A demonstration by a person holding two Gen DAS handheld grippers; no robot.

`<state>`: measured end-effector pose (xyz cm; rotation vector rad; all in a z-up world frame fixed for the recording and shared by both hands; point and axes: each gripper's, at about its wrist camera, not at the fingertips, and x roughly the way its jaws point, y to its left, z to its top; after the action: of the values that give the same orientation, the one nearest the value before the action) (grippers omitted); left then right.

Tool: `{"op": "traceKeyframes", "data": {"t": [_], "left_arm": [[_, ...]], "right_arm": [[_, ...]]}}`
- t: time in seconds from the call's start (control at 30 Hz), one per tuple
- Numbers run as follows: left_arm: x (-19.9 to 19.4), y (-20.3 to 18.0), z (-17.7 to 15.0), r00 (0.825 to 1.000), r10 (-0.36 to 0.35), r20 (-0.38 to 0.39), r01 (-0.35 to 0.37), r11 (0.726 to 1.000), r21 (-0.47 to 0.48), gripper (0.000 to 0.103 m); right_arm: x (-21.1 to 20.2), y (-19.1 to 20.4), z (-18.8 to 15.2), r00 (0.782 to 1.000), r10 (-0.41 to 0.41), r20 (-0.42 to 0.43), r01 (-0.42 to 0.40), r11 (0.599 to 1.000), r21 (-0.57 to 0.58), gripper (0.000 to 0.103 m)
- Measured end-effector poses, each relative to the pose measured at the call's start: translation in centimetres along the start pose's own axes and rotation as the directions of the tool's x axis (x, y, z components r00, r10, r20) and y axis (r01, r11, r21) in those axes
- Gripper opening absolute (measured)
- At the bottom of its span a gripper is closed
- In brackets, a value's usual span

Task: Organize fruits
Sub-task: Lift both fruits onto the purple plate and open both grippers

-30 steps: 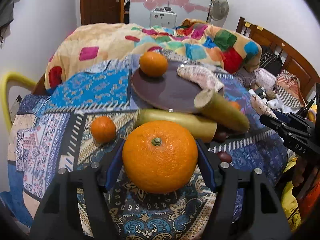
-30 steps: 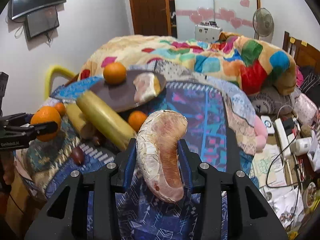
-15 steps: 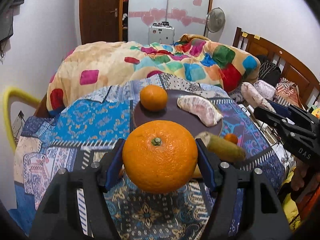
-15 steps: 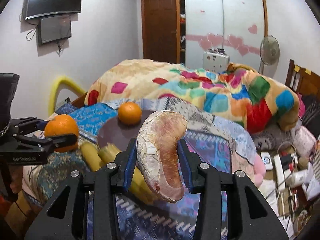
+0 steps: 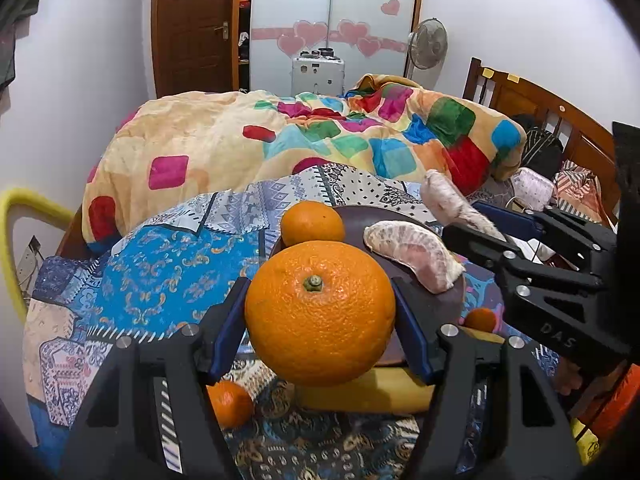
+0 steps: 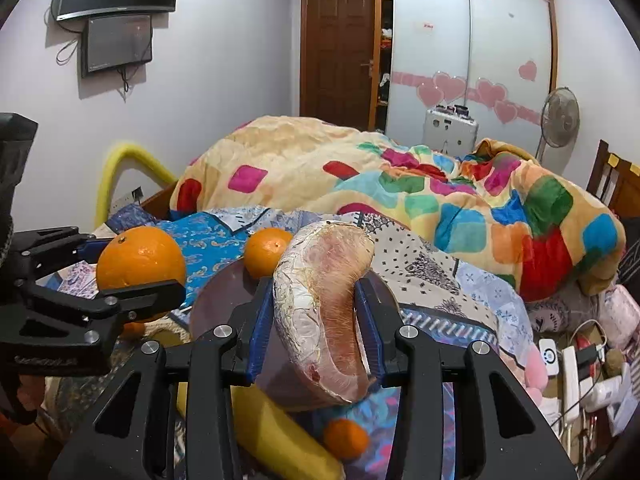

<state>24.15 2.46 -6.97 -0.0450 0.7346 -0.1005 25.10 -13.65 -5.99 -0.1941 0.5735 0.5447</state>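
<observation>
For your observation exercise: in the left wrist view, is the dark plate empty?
No. The plate already holds a small orange and a peeled fruit segment.

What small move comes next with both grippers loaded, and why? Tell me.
Probably carry the big orange in the left gripper forward over the dark plate and lower it: the plate already holds a small orange and a pomelo segment.

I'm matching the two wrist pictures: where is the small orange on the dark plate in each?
Left wrist: small orange upper centre, just behind the big orange in the left gripper.
Right wrist: left of centre, on the plate's far edge.
Shared landmark: the dark plate.
</observation>
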Motion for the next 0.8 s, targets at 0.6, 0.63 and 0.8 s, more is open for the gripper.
{"op": "traceKeyframes", "data": {"t": [0.6,0.63,0.8], "left_arm": [[6.7,1.5,0.4,0.990,-0.032,-0.139,0.032,0.999,-0.003,0.068],[6.9,1.4,0.4,0.988,-0.037,-0.149,0.037,0.999,-0.004,0.068],[7.4,0.7,0.4,0.986,-0.023,-0.166,0.026,1.000,0.014,0.068]], "right_arm": [[5.0,-0.9,0.2,0.991,0.035,-0.130,-0.037,0.999,-0.008,0.018],[4.8,-1.0,0.1,0.991,0.034,-0.128,-0.035,0.999,-0.006,0.018],[4.3,-1.5,0.0,0.992,0.030,-0.123,-0.030,1.000,0.001,0.018]]}}
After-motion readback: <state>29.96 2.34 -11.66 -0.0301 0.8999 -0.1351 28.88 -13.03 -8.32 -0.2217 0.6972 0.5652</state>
